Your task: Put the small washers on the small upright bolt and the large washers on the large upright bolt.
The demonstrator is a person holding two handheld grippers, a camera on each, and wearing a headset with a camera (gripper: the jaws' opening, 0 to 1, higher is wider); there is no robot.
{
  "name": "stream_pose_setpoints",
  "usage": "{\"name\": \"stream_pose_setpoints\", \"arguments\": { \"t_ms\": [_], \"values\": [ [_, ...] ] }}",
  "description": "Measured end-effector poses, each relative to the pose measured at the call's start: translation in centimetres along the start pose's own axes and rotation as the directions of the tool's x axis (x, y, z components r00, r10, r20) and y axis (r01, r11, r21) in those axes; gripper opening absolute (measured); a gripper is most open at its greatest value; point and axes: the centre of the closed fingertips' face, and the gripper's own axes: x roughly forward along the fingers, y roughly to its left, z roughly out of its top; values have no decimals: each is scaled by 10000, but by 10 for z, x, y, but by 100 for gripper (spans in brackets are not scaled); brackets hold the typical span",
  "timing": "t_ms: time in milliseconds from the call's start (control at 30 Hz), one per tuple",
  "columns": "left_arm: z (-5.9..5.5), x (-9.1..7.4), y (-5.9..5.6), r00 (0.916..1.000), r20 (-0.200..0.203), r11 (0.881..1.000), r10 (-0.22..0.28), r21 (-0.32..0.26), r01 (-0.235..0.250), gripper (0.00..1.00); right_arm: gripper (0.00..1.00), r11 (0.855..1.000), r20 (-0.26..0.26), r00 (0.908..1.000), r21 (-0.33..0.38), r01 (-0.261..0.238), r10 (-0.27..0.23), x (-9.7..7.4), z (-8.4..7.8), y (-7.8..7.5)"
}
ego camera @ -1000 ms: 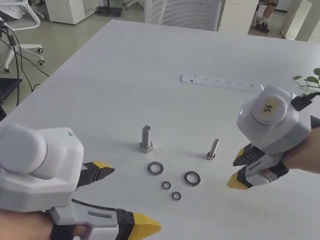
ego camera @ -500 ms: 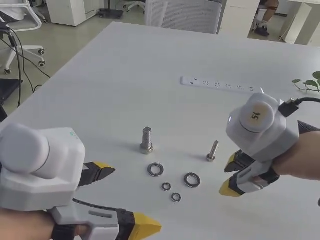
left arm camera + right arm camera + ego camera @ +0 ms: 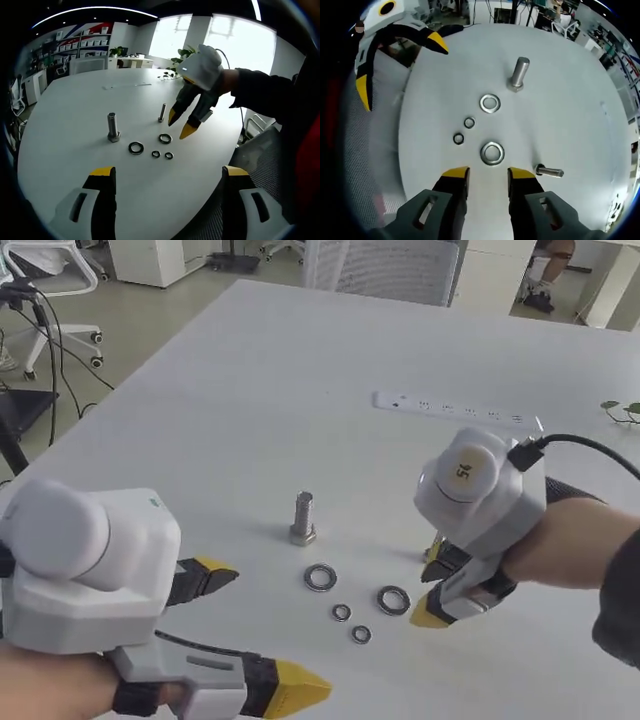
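A white power strip (image 3: 455,410) lay on the far part of the white workbench (image 3: 200,420) before me. Beyond its far edge stood a mesh-backed chair (image 3: 385,268); dark cables (image 3: 55,350) trailed beside a white office chair (image 3: 45,268) at my left.

The round yellow label (image 3: 463,470) atop the right gripper (image 3: 425,590) carries two dark digits, seemingly 54.
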Motion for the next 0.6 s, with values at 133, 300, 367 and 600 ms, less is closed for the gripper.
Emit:
{"name": "stream_pose_setpoints", "arguments": {
  "t_ms": [133, 300, 367, 600],
  "values": [
    [0, 0, 0, 10000, -3, 10000, 12, 2, -12, 87, 32, 9999, -60, 9999, -69, -97, 97, 6, 4, -2],
    [0, 0, 0, 10000, 22, 10000, 34, -26, -34, 87, 32, 9997, -169, 9997, -167, -183, 180, 12, 7, -4],
    [0, 0, -1, 10000, 20, 10000, 17, -31, -17, 87, 32, 9996, -211, 9995, -191, -221, 217, 15, 7, -4],
    [1, 1, -1, 10000, 20, 10000, -11, -55, 11, 87, 32, 9994, -274, 9992, -194, -297, 292, 19, 8, -5]
  ]
}}
